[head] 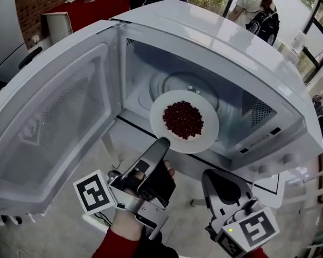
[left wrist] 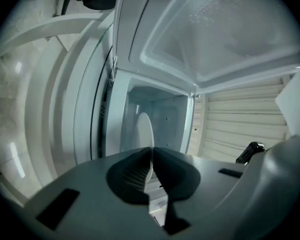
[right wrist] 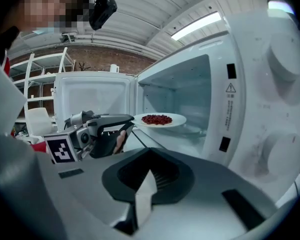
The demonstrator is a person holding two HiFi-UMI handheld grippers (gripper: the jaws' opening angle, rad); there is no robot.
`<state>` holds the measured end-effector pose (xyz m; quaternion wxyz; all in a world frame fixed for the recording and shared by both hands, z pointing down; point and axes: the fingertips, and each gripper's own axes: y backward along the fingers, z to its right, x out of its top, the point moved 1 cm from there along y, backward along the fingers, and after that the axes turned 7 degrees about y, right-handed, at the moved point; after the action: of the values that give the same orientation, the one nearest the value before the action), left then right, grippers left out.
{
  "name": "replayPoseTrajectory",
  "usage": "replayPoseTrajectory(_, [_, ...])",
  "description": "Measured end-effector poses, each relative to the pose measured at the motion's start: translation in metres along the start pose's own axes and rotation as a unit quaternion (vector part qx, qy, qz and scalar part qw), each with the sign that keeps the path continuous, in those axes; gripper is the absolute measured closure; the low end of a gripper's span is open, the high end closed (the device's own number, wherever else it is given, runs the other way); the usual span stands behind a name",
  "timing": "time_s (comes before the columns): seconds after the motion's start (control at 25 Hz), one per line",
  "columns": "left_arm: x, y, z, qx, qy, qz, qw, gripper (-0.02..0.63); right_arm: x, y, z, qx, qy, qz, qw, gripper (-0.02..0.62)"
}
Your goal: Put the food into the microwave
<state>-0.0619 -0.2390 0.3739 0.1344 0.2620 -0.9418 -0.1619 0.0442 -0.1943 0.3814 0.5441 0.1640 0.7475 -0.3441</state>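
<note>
The left tongs (head: 160,144) pinch the near rim of the plate (head: 205,137) and hold it level in the microwave's (head: 215,36) open mouth, just above the turntable's (head: 175,82) front edge. The beans (head: 183,119) lie in a loose heap, and a tilt would likely roll them off. The plate looks stiff, slick and breakable, so the rim seems the right hold. The right tongs (head: 211,177) are closed and empty below the front edge.
</note>
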Motion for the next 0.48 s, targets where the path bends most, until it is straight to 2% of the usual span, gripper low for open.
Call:
replayPoseTrajectory(0.2, [0.009,-0.020,-0.001,0.000,0.011,0.006,0.9999,0.583,0.004,-0.013,-0.004,0.007,-0.018,-0.028,0.999,0.581])
replayPoseTrajectory(0.32, [0.015,-0.035,-0.002,0.004,0.007,0.007,0.9999,0.583,0.008,-0.019,0.003,0.007,-0.030,-0.027,0.999,0.581])
replayPoseTrajectory(0.48, [0.021,-0.056,-0.010,0.010,0.004,0.009,0.9999,0.583,0.006,-0.029,0.010,0.013,-0.059,-0.051,0.997,0.582])
